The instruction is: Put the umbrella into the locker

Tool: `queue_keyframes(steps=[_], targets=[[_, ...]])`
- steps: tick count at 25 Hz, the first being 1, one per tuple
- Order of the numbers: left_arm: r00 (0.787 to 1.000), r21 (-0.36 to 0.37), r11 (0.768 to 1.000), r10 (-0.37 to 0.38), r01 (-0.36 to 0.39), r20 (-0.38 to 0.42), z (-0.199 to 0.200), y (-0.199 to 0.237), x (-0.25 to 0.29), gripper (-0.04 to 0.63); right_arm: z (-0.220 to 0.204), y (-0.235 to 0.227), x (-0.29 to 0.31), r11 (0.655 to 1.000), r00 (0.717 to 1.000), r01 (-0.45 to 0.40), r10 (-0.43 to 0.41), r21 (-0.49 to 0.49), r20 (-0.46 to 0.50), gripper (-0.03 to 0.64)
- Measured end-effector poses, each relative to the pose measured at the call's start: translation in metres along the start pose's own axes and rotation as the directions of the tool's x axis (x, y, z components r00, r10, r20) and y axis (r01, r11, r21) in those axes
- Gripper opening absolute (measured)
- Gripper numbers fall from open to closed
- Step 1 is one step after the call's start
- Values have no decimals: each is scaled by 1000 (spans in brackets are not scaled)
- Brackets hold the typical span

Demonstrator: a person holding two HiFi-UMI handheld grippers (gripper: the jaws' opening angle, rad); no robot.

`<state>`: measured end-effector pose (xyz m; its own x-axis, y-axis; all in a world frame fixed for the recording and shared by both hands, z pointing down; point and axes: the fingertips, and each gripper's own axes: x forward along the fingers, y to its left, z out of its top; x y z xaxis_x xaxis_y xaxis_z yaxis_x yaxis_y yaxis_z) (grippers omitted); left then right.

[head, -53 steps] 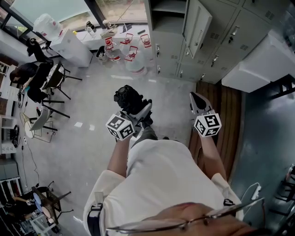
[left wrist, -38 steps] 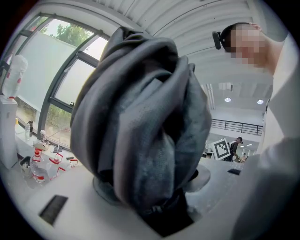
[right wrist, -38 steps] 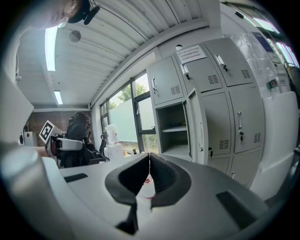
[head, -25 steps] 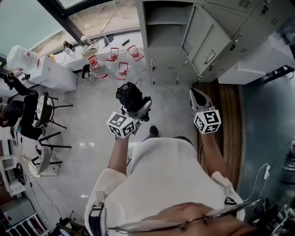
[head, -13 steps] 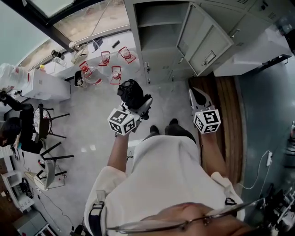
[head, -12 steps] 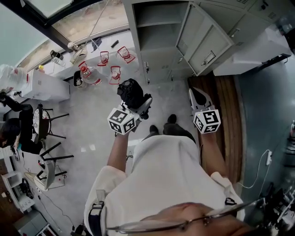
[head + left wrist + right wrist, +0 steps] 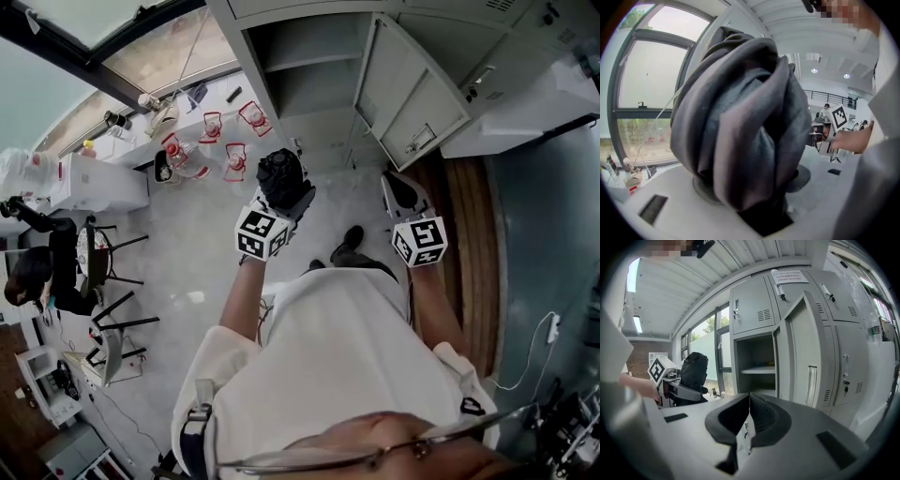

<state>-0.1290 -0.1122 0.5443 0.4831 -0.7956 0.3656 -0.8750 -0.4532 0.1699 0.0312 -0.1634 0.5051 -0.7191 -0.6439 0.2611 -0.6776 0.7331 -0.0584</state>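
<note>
Person wears a white short-sleeved shirt (image 7: pixel 328 356), thin-rimmed glasses (image 7: pixel 394 452) and a black shoe (image 7: pixel 353 238). Left gripper (image 7: pixel 287 192) and right gripper (image 7: pixel 749 411) have pale grey shells, with black ribbed pads noted on the right. Left cube (image 7: pixel 262 233) and right cube (image 7: pixel 419 242) are white with black square markers.

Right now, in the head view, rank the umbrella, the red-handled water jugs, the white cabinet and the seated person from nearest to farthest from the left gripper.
1. umbrella: clamped in the tongs of the left gripper.
2. water jugs: on the floor just to the left, by the window.
3. white cabinet: farther left.
4. seated person: at the far left edge.
</note>
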Motion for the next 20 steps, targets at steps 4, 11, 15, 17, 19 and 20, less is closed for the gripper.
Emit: queue_keyframes(steps=[4,11,15,17,19,20], targets=[[997,104,994,50,-44,-62,10,13,37,236,7,-20,16,1000,1000,-23,23,5,13,9],[975,270,957,156,-109,-159,15,34,99,236,13,-48,28,998,997,-68,68,-6,33,8],[953,333,933,218,-139,-211,12,49,130,236,12,-55,34,995,994,-99,100,-15,39,9],[942,344,926,244,-156,-230,12,59,142,236,12,-57,36,994,993,-111,112,-13,42,8],[929,348,922,268,-171,-253,10,69,154,236,13,-58,38,993,992,-120,121,-8,47,9],[923,349,920,278,-176,-267,8,75,159,236,13,-57,39,992,991,-124,124,-5,50,9]])
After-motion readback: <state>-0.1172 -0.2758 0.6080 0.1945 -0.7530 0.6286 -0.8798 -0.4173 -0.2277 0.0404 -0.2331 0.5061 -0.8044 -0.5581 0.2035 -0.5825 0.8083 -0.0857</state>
